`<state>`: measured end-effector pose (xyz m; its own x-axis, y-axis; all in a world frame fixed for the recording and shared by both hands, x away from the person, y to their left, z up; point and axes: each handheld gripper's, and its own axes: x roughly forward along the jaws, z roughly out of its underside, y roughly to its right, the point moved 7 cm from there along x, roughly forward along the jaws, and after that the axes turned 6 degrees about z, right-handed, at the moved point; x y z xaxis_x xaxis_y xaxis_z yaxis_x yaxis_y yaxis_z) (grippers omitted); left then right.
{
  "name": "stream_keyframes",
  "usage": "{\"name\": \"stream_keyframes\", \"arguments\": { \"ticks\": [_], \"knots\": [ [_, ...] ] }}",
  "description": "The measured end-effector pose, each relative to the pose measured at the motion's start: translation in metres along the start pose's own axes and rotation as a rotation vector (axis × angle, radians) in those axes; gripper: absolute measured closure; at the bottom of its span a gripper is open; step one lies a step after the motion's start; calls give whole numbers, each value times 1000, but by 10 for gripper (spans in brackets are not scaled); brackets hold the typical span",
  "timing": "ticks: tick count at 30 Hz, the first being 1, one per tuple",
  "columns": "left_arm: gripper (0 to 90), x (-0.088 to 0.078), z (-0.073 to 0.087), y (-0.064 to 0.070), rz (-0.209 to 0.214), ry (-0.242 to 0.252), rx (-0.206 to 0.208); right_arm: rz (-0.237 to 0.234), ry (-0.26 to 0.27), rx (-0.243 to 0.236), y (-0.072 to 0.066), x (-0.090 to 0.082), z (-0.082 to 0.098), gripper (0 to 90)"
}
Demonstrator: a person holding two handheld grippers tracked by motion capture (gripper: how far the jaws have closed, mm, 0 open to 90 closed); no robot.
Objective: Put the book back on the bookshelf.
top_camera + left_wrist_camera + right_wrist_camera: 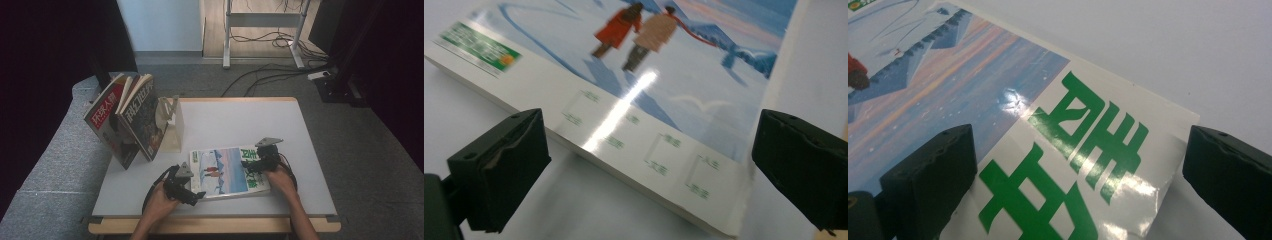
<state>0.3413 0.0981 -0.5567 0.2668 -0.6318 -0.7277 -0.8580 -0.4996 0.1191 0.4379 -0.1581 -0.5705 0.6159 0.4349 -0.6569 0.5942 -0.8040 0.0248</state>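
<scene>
Magazine is lying flat on the white counter, near its front edge, cover up. Left gripper is sitting at the magazine's near left corner; in the left gripper view its jaws are standing wide apart, straddling the thick page edge without gripping. Right gripper is hovering over the title end; in the right gripper view its jaws are also spread, released, with the cover corner between them.

Progress, as a judgement: both grippers are lining up on the magazine, but no grasp is made yet. Lifting it, and probably moving it toward the white stand where two other magazines are leaning upright at the counter's far left, looks to be what is left.

Writing: large green Chinese characters on the cover's white band, cropped and not fully readable. Cover picture is showing two figures walking on snow. Small green label is blurred. The red-covered standing magazine is reading "环球人物".
</scene>
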Motion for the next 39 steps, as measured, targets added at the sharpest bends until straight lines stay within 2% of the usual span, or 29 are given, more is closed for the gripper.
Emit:
{"name": "stream_keyframes", "arguments": {
  "ticks": [5,7,14,20,24,32,39],
  "knots": [
    [8,4,-9,-12,-4,9,8,10,3,-15,-2,-7,5,8],
    [8,9,-15,-22,-5,8,3,11,3,-21,-3,-14,11,9],
    [6,22,-28,-39,-11,3,-1,4,26,-8,-6,-30,26,27],
    [0,33,-36,-54,-40,-19,13,-4,38,-17,-12,-44,38,27],
    [0,37,-41,-63,-48,-19,5,4,42,-12,-11,-54,47,30],
    [0,43,-49,-72,-41,-16,5,-2,33,-19,-18,-70,59,34],
    [0,53,-55,-76,3,-21,-11,-34,37,23,-22,-79,70,33]
  ]
}}
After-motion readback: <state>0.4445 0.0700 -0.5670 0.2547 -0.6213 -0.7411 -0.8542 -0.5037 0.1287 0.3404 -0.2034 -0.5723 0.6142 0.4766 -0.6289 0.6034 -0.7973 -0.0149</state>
